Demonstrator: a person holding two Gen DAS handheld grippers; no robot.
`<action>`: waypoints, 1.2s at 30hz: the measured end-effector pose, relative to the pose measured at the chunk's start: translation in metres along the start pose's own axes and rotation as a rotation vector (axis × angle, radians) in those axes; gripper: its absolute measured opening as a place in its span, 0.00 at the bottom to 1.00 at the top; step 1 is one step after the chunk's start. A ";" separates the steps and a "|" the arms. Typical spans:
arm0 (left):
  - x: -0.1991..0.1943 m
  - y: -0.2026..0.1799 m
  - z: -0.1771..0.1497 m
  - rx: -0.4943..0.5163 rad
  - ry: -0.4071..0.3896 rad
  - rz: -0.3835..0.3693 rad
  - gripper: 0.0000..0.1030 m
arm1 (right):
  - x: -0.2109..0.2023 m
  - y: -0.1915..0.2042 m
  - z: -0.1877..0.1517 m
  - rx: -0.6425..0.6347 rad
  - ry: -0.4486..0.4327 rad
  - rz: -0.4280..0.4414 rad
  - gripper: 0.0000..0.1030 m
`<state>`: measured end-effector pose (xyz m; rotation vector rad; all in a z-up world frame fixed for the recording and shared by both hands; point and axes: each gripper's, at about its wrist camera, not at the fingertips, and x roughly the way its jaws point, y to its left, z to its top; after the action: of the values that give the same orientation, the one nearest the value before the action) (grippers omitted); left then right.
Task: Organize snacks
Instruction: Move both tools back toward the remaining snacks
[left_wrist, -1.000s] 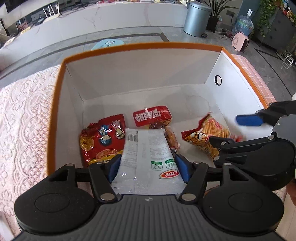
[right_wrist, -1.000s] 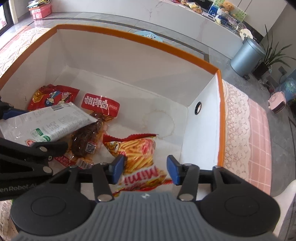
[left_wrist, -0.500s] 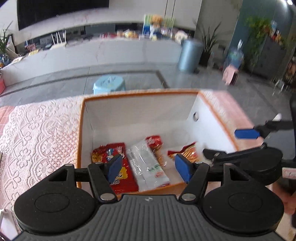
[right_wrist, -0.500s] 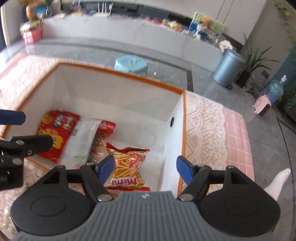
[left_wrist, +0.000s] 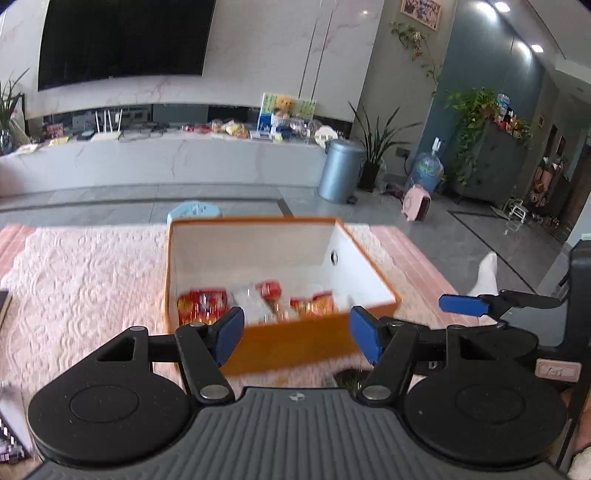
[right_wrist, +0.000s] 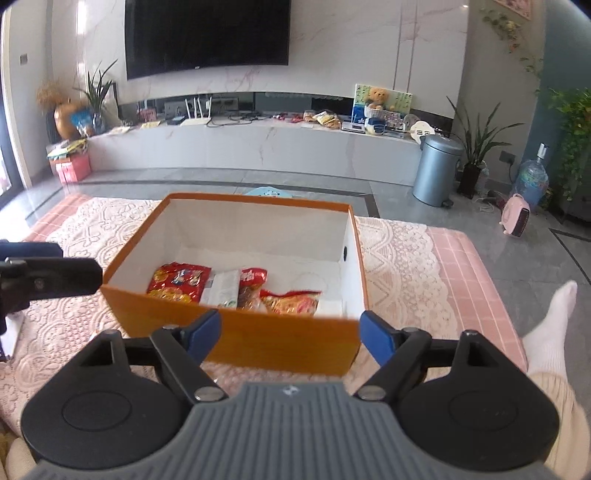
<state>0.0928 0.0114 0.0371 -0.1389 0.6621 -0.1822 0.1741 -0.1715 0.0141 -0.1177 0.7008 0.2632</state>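
Note:
An orange box (right_wrist: 258, 341) with white inner walls stands on the lace cloth. Inside lie a red packet (right_wrist: 179, 282), a white packet (right_wrist: 223, 290), a brown packet with a red top (right_wrist: 251, 284) and an orange-red stick-snack packet (right_wrist: 291, 301). The left wrist view shows the same box (left_wrist: 295, 345), blurred. My left gripper (left_wrist: 297, 332) is open and empty, held back from the box's near wall and above it. My right gripper (right_wrist: 291, 330) hangs likewise before the near wall; its jaws are opening and nothing is between them. Its blue pad (left_wrist: 461, 304) shows at the right.
A pink lace cloth (right_wrist: 399, 254) covers the table around the box. A person's socked foot (right_wrist: 552, 325) rests at the right. A blue stool (left_wrist: 194, 211) stands beyond the box, a grey bin (right_wrist: 436, 170) farther off. The left gripper's finger (right_wrist: 51, 275) reaches in from the left.
Both grippers have drawn back and up out of the box. The white packet and the stick-snack packet, earlier between the fingers, now lie in the box. The right jaws have widened.

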 end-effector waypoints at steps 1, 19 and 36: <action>-0.001 0.001 -0.005 0.000 0.015 0.002 0.75 | -0.006 0.001 -0.007 0.014 -0.004 0.002 0.78; -0.009 0.069 -0.067 -0.109 0.142 0.087 0.75 | -0.011 0.034 -0.093 0.051 0.016 0.038 0.77; 0.059 0.103 -0.071 -0.095 0.189 0.195 0.74 | 0.061 0.061 -0.084 -0.055 0.129 0.062 0.72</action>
<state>0.1069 0.0943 -0.0721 -0.1482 0.8683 0.0250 0.1499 -0.1172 -0.0908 -0.1670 0.8261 0.3366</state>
